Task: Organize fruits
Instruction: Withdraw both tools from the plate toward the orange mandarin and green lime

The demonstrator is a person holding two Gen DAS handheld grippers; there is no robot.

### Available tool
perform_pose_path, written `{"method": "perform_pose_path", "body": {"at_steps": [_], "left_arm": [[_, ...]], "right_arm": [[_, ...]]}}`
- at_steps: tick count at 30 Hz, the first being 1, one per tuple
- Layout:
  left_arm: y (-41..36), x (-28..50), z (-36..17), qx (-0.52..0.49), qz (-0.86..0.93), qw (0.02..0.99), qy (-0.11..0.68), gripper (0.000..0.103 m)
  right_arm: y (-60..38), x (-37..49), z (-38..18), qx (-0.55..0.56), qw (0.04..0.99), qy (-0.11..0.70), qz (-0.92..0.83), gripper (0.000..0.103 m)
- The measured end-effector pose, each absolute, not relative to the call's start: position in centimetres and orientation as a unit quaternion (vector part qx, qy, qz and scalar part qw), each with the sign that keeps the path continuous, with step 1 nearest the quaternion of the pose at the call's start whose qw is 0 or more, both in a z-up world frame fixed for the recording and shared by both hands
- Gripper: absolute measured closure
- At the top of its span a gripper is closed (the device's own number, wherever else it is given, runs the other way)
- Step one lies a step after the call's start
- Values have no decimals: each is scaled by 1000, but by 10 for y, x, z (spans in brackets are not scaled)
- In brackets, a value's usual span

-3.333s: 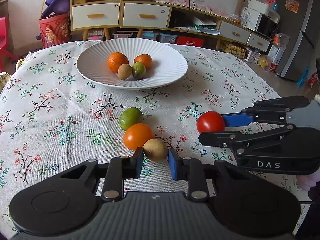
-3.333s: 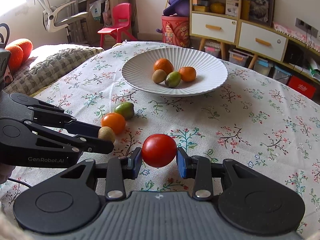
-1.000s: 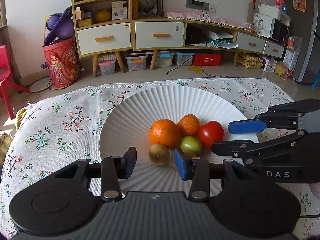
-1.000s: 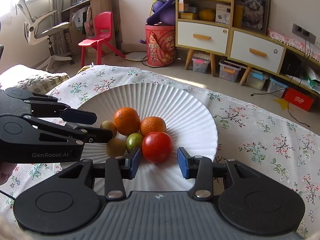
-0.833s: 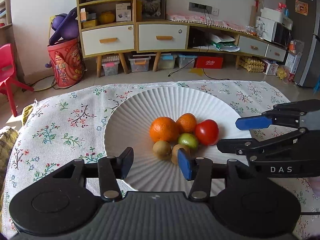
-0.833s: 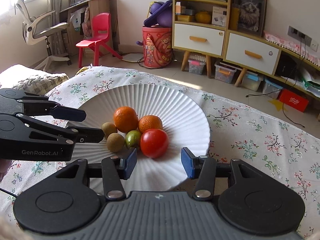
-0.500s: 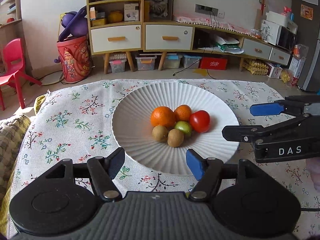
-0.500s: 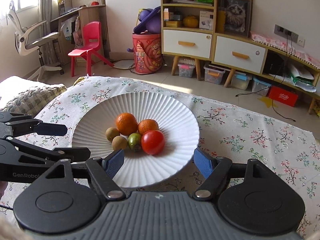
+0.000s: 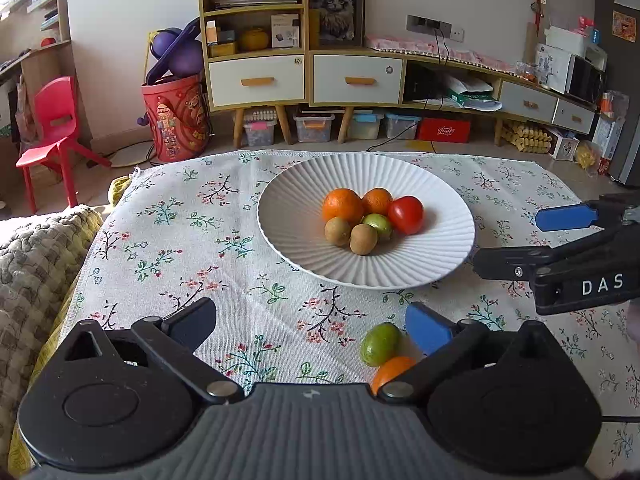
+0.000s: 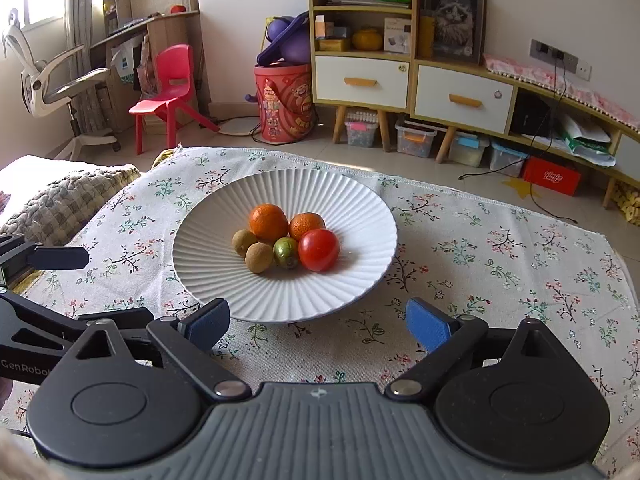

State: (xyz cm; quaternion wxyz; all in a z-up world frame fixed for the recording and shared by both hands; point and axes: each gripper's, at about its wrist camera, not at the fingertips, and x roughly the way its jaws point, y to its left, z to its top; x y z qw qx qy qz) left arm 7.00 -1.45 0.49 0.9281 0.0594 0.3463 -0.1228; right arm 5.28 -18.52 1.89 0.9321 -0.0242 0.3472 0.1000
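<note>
A white ribbed plate (image 9: 440,208) (image 10: 360,208) holds two oranges, two brown kiwis (image 9: 363,239), a green fruit and a red tomato (image 9: 405,214) (image 10: 319,255). On the cloth in front of it lie a green fruit (image 9: 380,343) and an orange (image 9: 390,372), just inside the right finger of my left gripper (image 9: 314,326). That gripper is wide open and empty. My right gripper (image 10: 318,324) (image 9: 524,236) is wide open and empty, pulled back from the plate's near rim.
The table wears a floral cloth (image 9: 180,240). A knitted blanket (image 9: 32,264) lies off its left edge. Behind are a cabinet with drawers (image 9: 304,76), a red bucket (image 9: 176,120) and a red chair (image 9: 52,128).
Both grippers let go of their fruit in the plate: the kiwi from the left, the tomato from the right. Both opened wide and drew back toward me.
</note>
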Motion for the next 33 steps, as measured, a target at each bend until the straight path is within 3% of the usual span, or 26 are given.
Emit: {"method": "perform_pose_path", "body": {"at_steps": [27, 33], "left_arm": [[-13, 37, -38, 59, -132, 906, 399, 11], [-27, 37, -39, 55, -159, 900, 401, 19]], "right_arm": [[-192, 24, -19, -87, 914, 388, 78, 4], [-193, 21, -22, -92, 911, 395, 78, 4]]}}
